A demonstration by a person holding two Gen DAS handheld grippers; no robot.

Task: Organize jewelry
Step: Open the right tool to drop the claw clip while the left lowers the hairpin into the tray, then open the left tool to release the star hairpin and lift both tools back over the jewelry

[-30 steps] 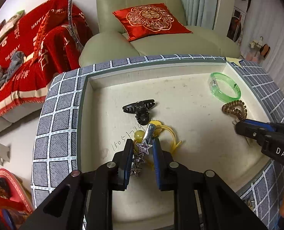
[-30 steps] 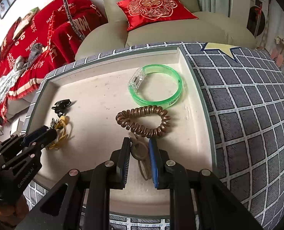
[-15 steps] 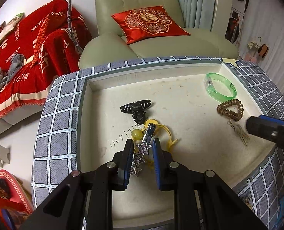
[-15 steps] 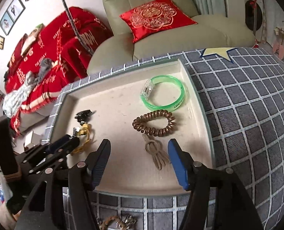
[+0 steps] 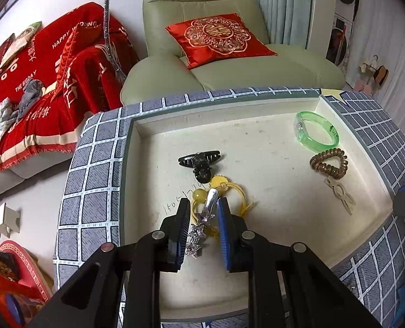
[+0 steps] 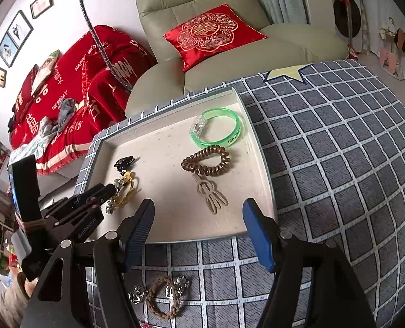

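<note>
A cream tray [image 5: 257, 295] [image 6: 263, 164] lies on a grey checked cloth. My left gripper [image 5: 202, 207] stands around a silver star hair clip [image 5: 202, 222] lying over a yellow bead hair tie [image 5: 224, 184]; its jaws are slightly apart and the clip looks loose between them. A black claw clip [image 5: 199, 161], a green bangle [image 5: 317, 132], a brown spiral tie [image 5: 329, 162] and a beige clip [image 6: 210, 194] lie in the tray. My right gripper [image 6: 199, 221] is wide open and empty above the tray's near edge.
A braided brown bracelet [image 6: 161, 296] and silver pieces [image 6: 136, 296] lie on the cloth [image 6: 339, 164] in front of the tray. A green armchair with a red cushion [image 5: 218, 38] stands behind. A red sofa cover [image 5: 38, 95] is to the left.
My right gripper let go of the beige clip, opened wide and pulled back from the tray. My left gripper's jaws parted slightly around the star clip, which now rests on the tray.
</note>
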